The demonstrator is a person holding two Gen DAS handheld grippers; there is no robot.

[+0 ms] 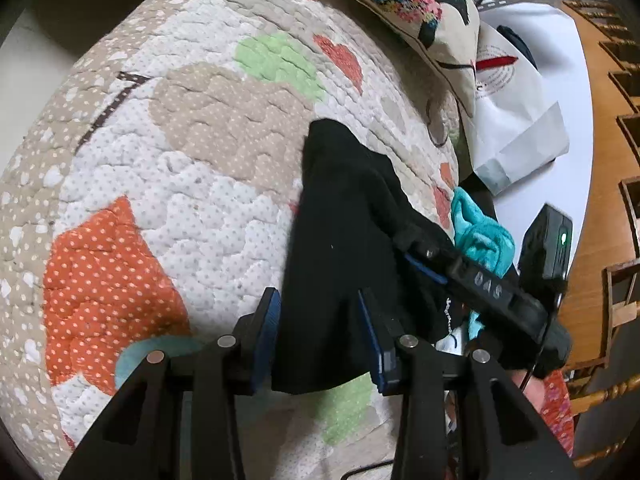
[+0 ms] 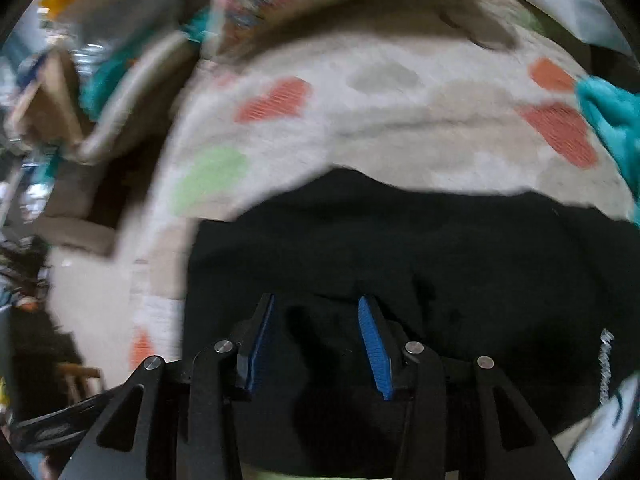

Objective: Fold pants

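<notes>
The black pants (image 1: 344, 216) lie on a patchwork quilt (image 1: 168, 184), running from the middle of the left wrist view down toward the camera. My left gripper (image 1: 318, 294) is open, with the near end of the pants lying between its blue pads (image 1: 267, 328). My right gripper (image 1: 418, 258) shows at the right of that view, its jaws against the right edge of the pants. In the blurred right wrist view the pants (image 2: 440, 248) fill the lower half. My right gripper (image 2: 316, 300) is open just above the black cloth.
A teal cloth (image 1: 480, 236) lies at the quilt's right edge. A patterned pillow (image 1: 416, 4) and white bags (image 1: 520, 112) sit at the far right. A wooden floor and chairs (image 1: 616, 304) are beyond them. Furniture shows at the left of the right wrist view.
</notes>
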